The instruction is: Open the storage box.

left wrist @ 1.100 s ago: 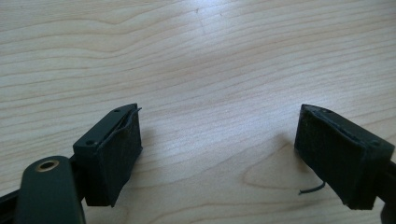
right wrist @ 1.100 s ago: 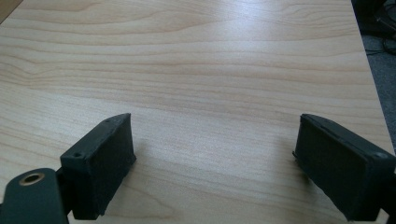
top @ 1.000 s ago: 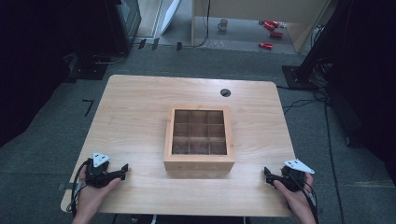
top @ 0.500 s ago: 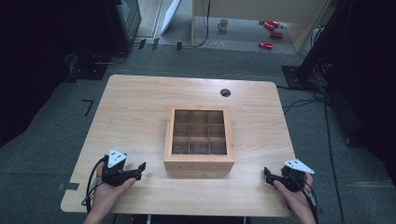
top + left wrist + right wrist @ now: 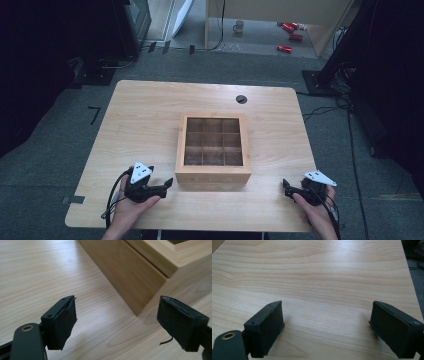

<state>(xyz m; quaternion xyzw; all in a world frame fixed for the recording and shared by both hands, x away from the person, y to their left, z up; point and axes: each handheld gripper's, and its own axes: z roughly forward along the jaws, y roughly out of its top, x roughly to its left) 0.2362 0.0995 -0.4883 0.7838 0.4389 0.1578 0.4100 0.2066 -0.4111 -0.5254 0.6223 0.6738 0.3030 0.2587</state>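
Legible text, labels, brands, numbers, signs: none. Wooden box (image 5: 213, 150), table (image 5: 145, 120) and gripper jaws carry no readable marking. Red items on the far floor (image 5: 289, 31) are too small to read.

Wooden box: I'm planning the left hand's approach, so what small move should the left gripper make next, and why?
Probably ease the left gripper forward to the near left corner of the wooden box. Its jaws stand wide open, aimed at that corner with bare table between. The right gripper rests open, apart from the box.
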